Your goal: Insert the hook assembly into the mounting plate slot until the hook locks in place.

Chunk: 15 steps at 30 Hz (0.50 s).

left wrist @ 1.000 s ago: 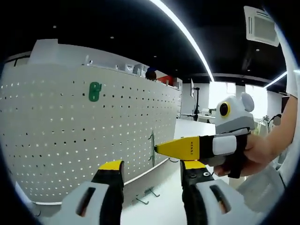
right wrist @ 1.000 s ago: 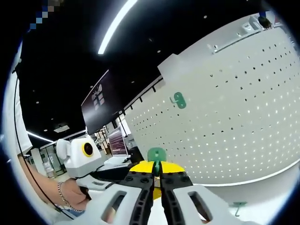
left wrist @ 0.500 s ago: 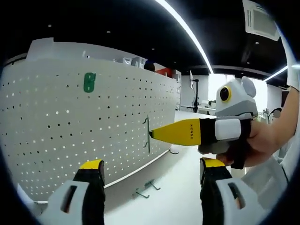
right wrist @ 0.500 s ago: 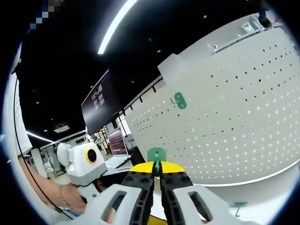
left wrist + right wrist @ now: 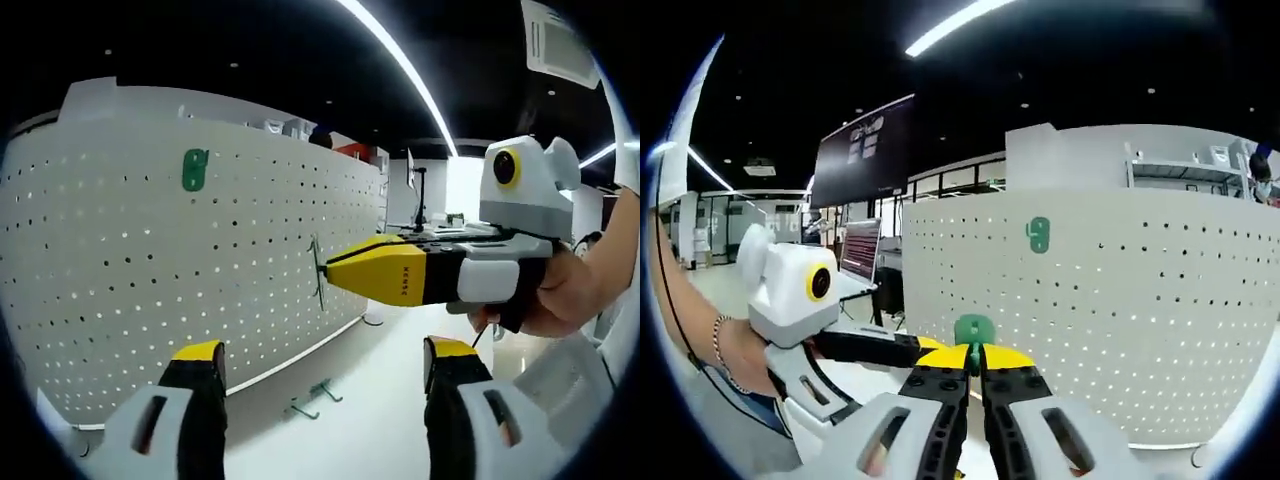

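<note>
right gripper [image 5: 975, 372] pinches a flat green hook [image 5: 974, 331] against perforated white pegboard [image 5: 150, 270]; left gripper [image 5: 320, 372] gapes.

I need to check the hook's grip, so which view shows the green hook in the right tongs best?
The right gripper view: the green hook sits face-on between the shut right tongs. The left gripper view shows it edge-on by the white pegboard.

Right tool [image 5: 330, 268] holds a hook [image 5: 317, 272] against the pegboard [image 5: 150, 280].
</note>
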Each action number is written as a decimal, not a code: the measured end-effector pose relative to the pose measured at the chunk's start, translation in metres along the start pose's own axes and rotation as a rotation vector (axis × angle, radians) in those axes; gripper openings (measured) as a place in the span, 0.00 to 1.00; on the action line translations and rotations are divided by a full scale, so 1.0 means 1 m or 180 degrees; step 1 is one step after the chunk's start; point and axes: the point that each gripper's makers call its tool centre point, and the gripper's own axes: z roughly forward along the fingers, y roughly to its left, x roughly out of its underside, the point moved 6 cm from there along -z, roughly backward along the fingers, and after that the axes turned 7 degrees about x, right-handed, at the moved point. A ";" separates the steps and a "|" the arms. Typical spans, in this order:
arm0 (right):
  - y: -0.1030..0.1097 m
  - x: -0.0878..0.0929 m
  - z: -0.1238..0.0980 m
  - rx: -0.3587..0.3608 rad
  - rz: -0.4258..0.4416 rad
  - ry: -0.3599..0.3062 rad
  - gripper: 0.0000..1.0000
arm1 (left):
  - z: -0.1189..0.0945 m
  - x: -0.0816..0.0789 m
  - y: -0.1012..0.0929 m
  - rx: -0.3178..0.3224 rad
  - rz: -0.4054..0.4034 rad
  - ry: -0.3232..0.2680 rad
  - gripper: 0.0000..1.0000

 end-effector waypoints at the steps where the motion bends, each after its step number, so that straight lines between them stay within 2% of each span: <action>1: -0.001 0.000 0.000 0.0003 0.0021 0.0000 0.01 | 0.000 0.000 0.000 -0.0004 0.0005 0.0006 0.83; 15: -0.017 -0.011 0.012 0.0133 0.0282 -0.0014 0.01 | -0.004 0.011 0.000 0.0006 -0.0006 0.0093 0.81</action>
